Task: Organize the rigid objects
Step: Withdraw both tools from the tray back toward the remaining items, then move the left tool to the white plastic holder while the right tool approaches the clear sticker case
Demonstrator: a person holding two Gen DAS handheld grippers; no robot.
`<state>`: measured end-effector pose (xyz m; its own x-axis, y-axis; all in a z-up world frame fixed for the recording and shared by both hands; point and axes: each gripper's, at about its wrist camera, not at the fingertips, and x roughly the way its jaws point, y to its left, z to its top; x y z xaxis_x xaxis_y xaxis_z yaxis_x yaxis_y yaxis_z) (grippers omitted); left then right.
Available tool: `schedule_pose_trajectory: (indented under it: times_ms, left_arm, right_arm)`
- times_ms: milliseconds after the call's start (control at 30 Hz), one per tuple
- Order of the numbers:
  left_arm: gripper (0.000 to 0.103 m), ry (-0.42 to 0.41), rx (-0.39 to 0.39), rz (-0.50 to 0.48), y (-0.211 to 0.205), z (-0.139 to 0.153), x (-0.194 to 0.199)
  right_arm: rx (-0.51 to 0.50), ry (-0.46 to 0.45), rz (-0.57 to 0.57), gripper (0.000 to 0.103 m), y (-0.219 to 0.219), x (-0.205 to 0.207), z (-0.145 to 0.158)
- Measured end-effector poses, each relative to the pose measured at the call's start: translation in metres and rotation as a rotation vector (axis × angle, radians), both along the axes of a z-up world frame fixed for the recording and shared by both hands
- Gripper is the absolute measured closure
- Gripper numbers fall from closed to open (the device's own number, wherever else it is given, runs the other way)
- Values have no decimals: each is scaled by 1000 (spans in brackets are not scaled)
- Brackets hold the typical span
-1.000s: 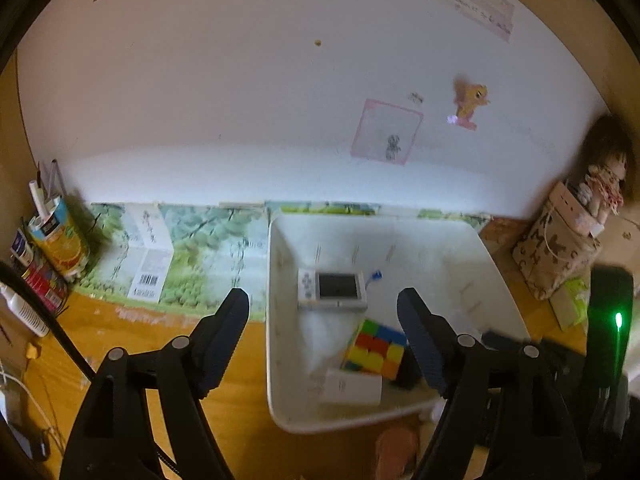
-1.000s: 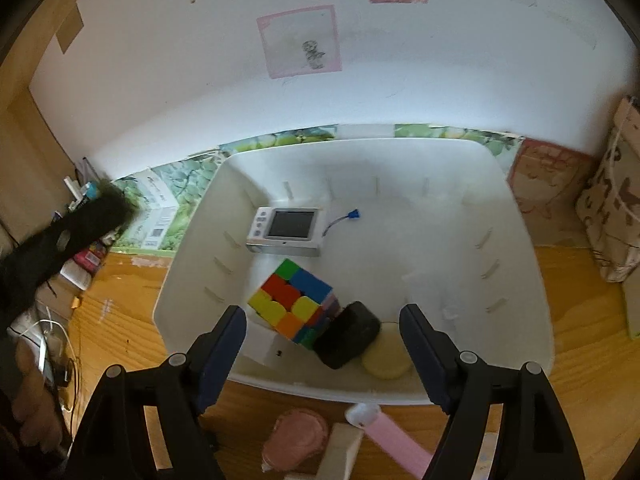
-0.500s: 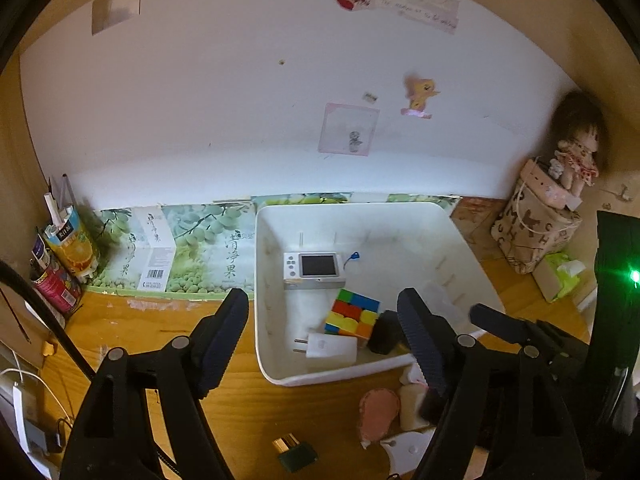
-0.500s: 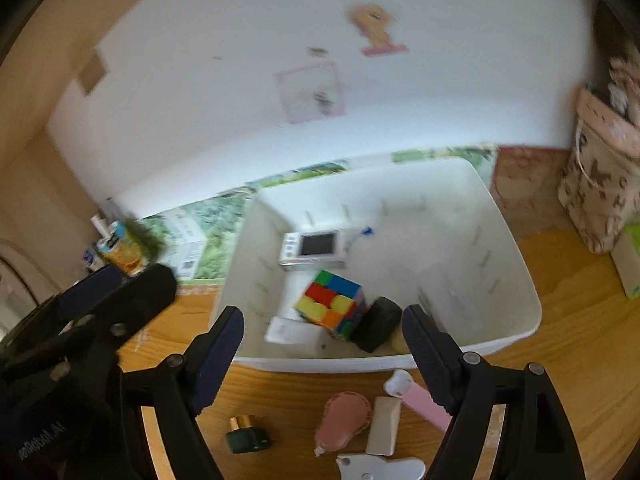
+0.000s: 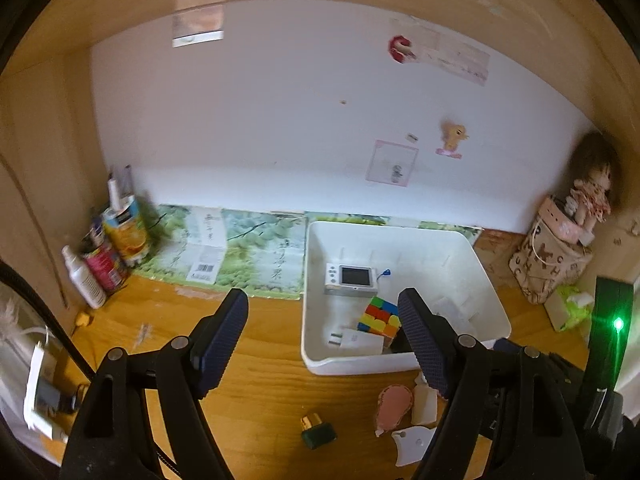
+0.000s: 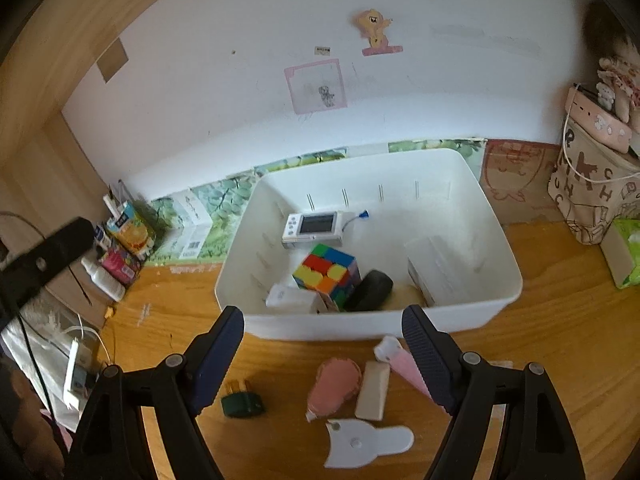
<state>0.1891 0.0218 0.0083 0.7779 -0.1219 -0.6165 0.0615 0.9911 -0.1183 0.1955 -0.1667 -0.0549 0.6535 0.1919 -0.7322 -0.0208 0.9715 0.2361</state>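
A white bin (image 6: 360, 326) stands on the wooden desk. It holds a white handheld device with a screen (image 6: 314, 228), a colour cube (image 6: 326, 274), a black lump (image 6: 370, 290), a white plug (image 6: 290, 300) and a clear box (image 6: 436, 268). On the desk in front lie a dark green bottle (image 6: 240, 400), a pink pouch (image 6: 334, 386), a white block (image 6: 374, 390), a pink tube (image 6: 404, 364) and a white cat-shaped piece (image 6: 366, 442). My right gripper (image 6: 322, 332) hovers open above these, holding nothing. My left gripper (image 5: 322, 320) is open and empty, left of the bin (image 5: 360, 364).
A juice carton (image 5: 126, 232), cans and a spray bottle (image 5: 84, 278) crowd the left corner. Green printed boxes (image 5: 240, 256) line the wall. A patterned bag (image 5: 550, 264) with a doll and a green tissue pack (image 6: 624, 256) stand at the right. Cables and a white adapter (image 6: 74, 376) lie at the left edge.
Both grippers have drawn back and up from the bin. It looks smaller, and the loose items on the desk in front have come into view. The jaws stay open.
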Motion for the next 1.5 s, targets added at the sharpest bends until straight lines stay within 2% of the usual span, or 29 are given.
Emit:
schedule_pose_trajectory:
  times_ms: [533,867,1133,1367,1500]
  left_arm:
    - [22,95,-41,137,-3,-32,-50]
    - [22,171,-73,194,-26,-56,-57]
    - [22,276,-116,228,-55,-90,-51]
    - [22,393,-173,199,-79,-121,-44]
    - [13,469,-191,190,-92,-140,-40]
  right_arm:
    - [-79,38,38,21,-37,-52,-34]
    - [-134,68,100,21,-62,-55,-54]
    - [-190,114,167,21,-81,-49,-71]
    - [-215,160,213,21,-96,-46,-85]
    - [-212,188,243,21,-103,-44,-94]
